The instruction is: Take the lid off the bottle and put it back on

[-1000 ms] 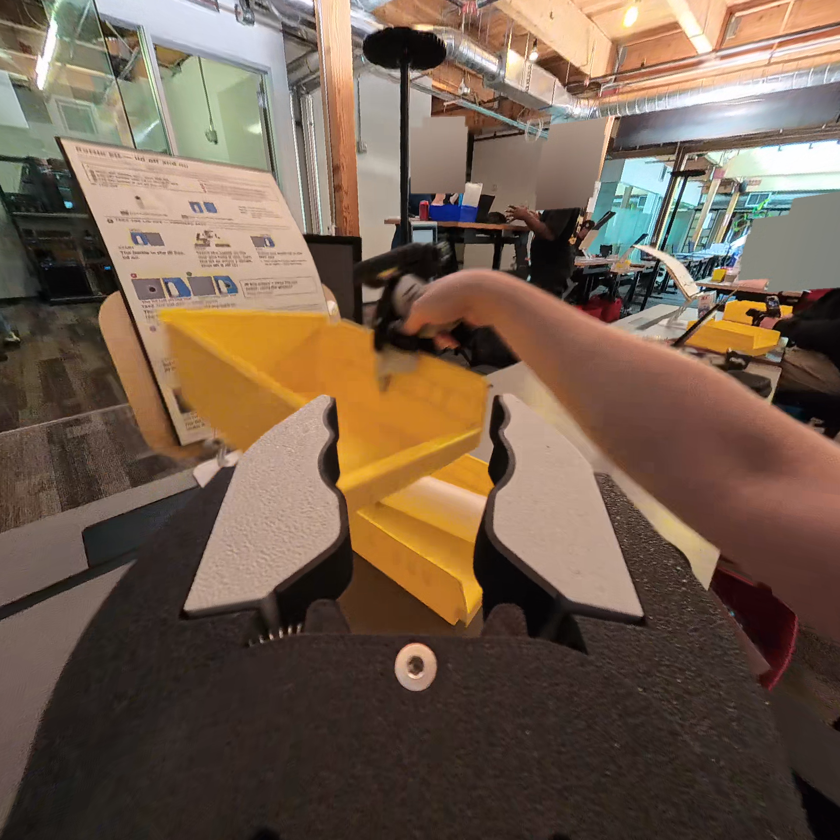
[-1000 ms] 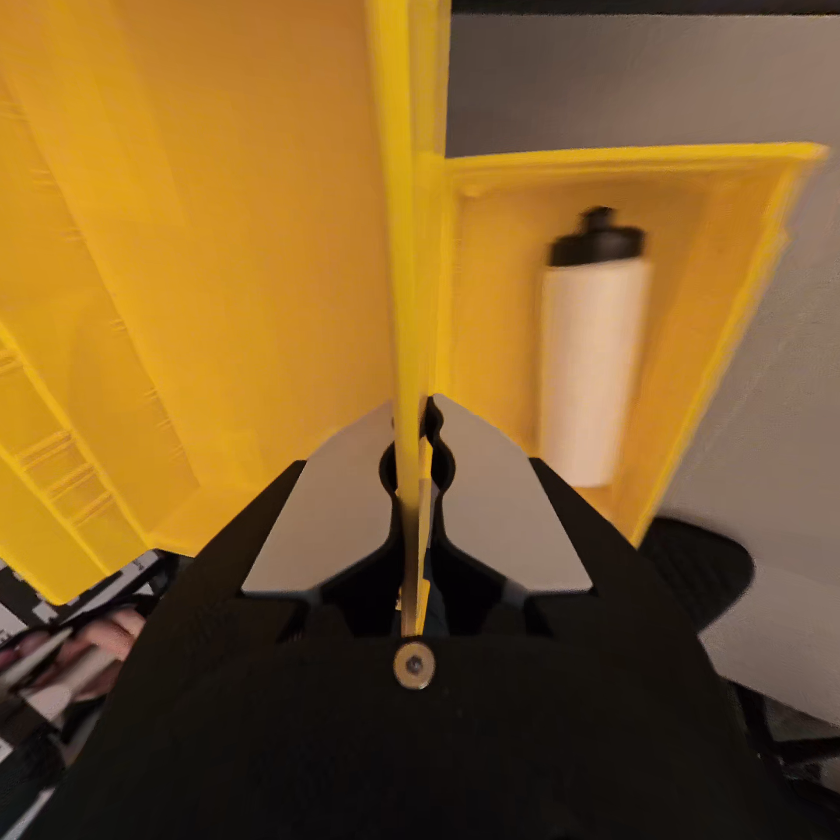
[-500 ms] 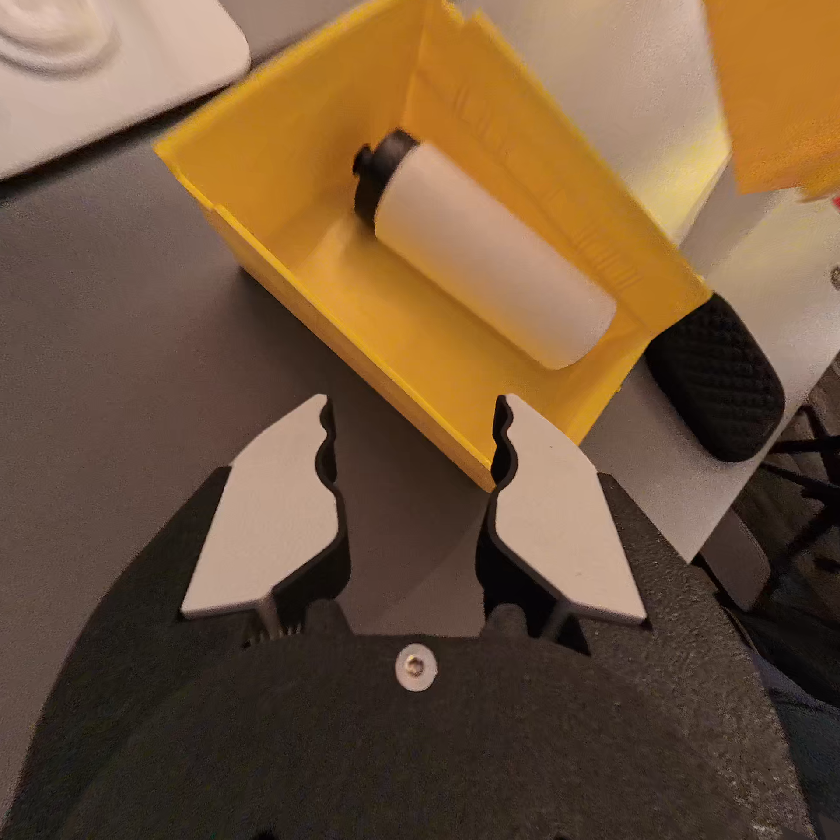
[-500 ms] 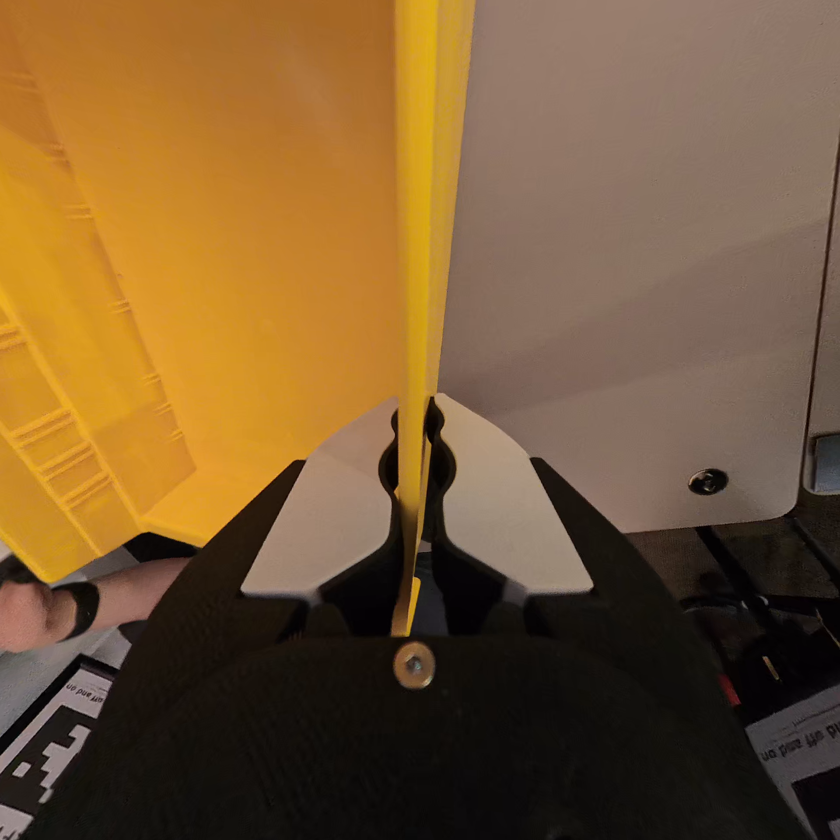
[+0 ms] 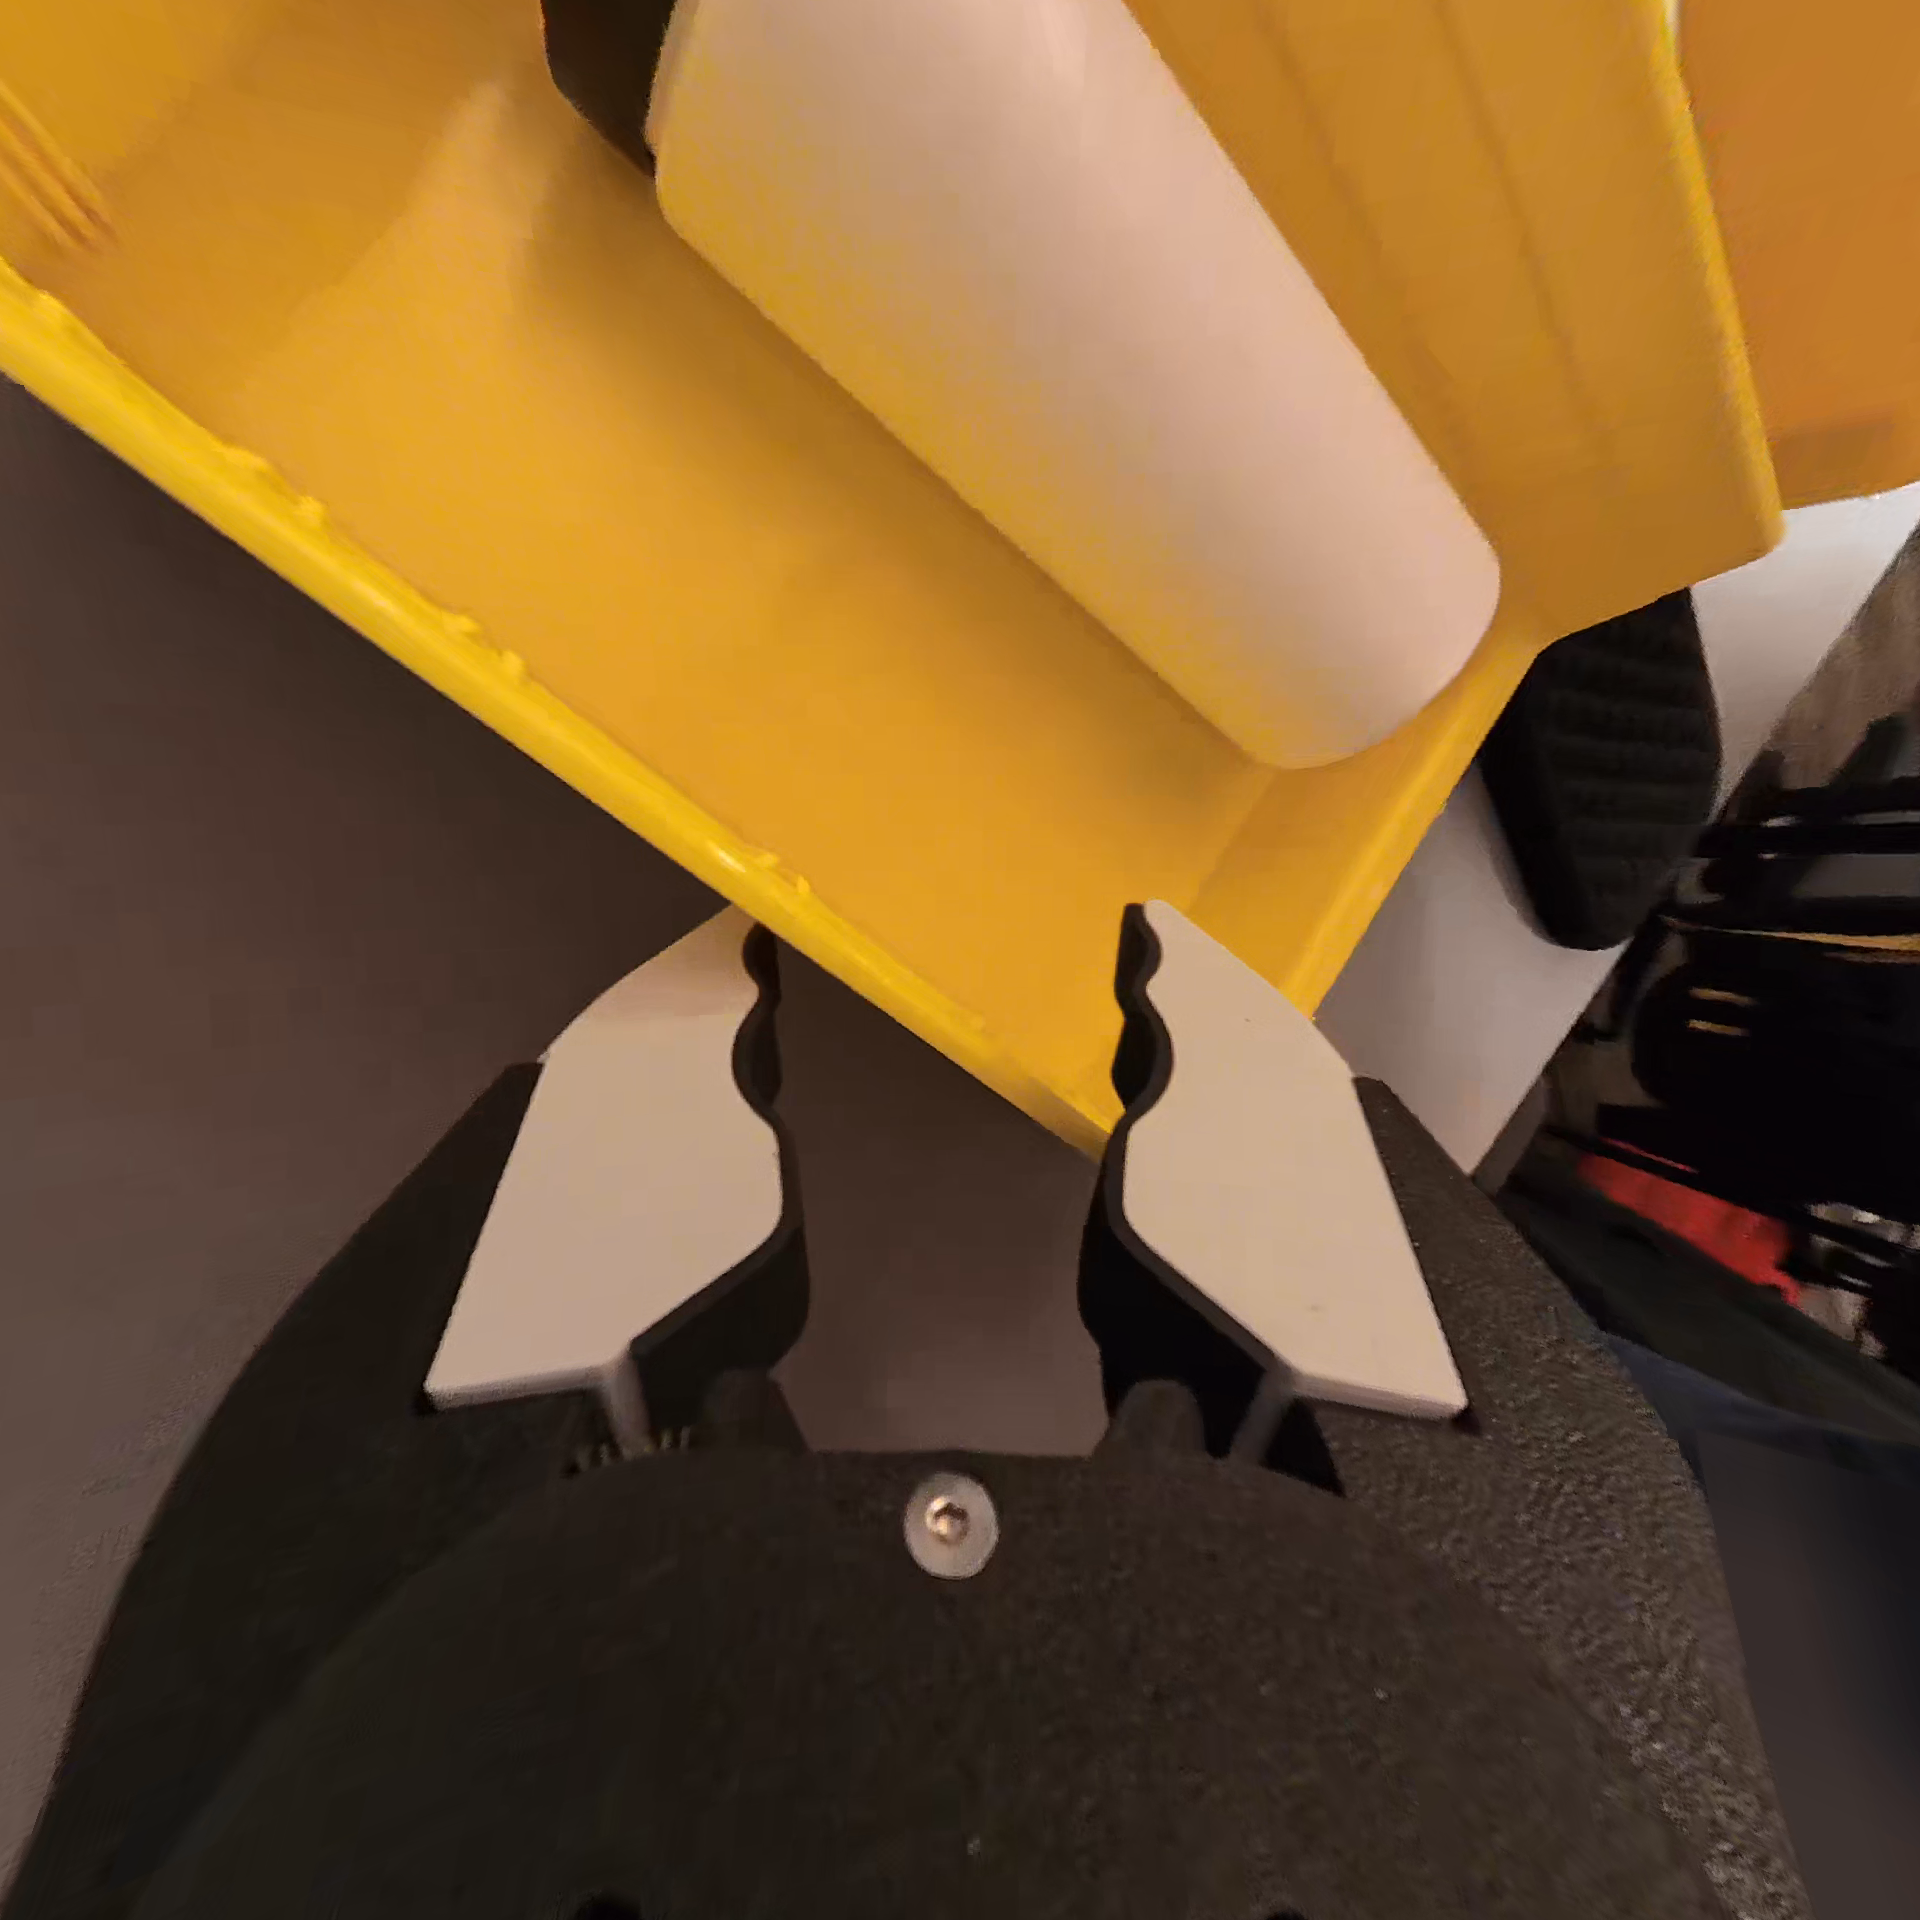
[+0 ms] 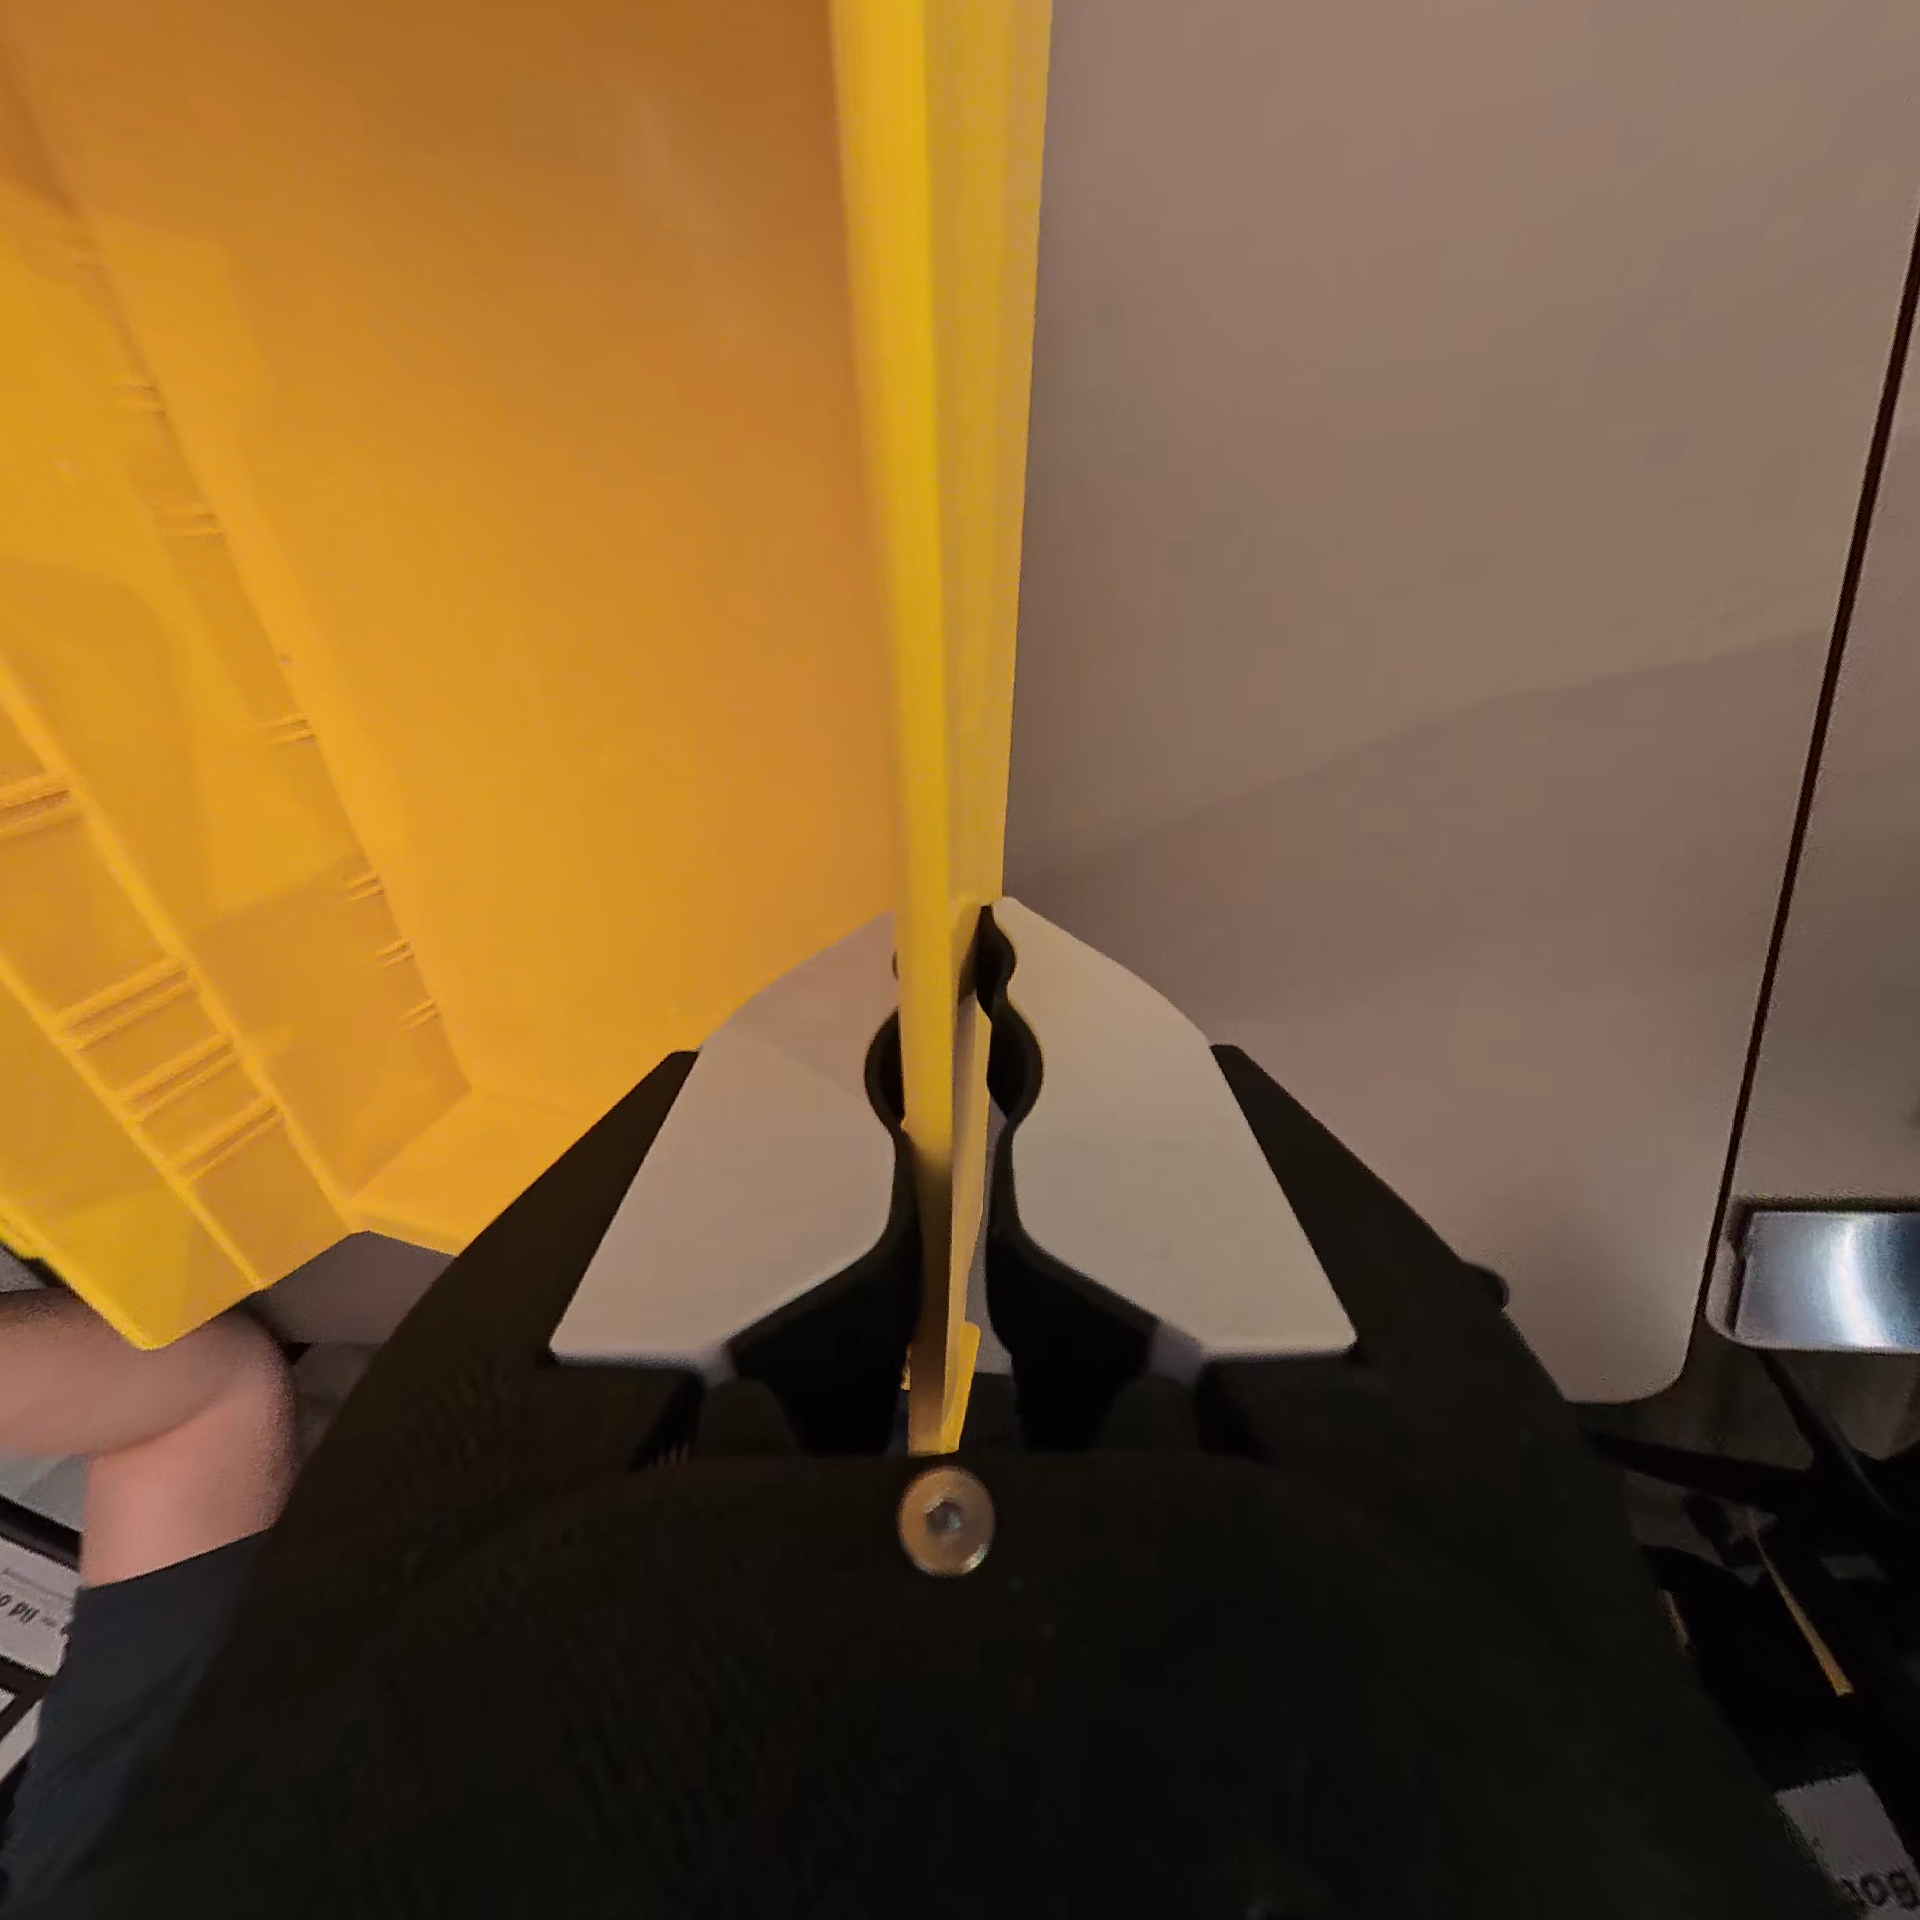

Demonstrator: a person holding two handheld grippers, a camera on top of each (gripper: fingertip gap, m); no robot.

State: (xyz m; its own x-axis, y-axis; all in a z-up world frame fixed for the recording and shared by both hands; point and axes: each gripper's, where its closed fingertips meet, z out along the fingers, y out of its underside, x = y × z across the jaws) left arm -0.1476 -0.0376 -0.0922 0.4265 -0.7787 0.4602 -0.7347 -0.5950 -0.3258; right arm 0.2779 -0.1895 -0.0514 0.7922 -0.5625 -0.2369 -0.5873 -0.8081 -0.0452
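In the left wrist view a white bottle point(image 5: 1039, 364) with a black lid point(image 5: 603, 73) lies on its side in a yellow bin point(image 5: 520, 623). My left gripper point(image 5: 940, 935) is open and holds nothing. It is at the bin's near corner, and the bin's rim runs slantwise across the gap between its fingers without being pressed. My right gripper point(image 6: 940, 925) is shut on the thin side wall point(image 6: 935, 520) of a second yellow bin point(image 6: 468, 520) and holds it up. The bottle is out of the right wrist view.
The bin with the bottle stands on a dark mat point(image 5: 260, 831) next to a white table top point(image 6: 1455, 623). A black textured pad point(image 5: 1600, 779) lies beside that bin. The second bin's corner point(image 5: 1818, 208) shows at the top right. A person's arm point(image 6: 135, 1403) is at the lower left.
My left gripper has swung down from facing the room and closed in on the bin with the bottle. My right gripper has kept its hold and carried the second bin aside over the white table.
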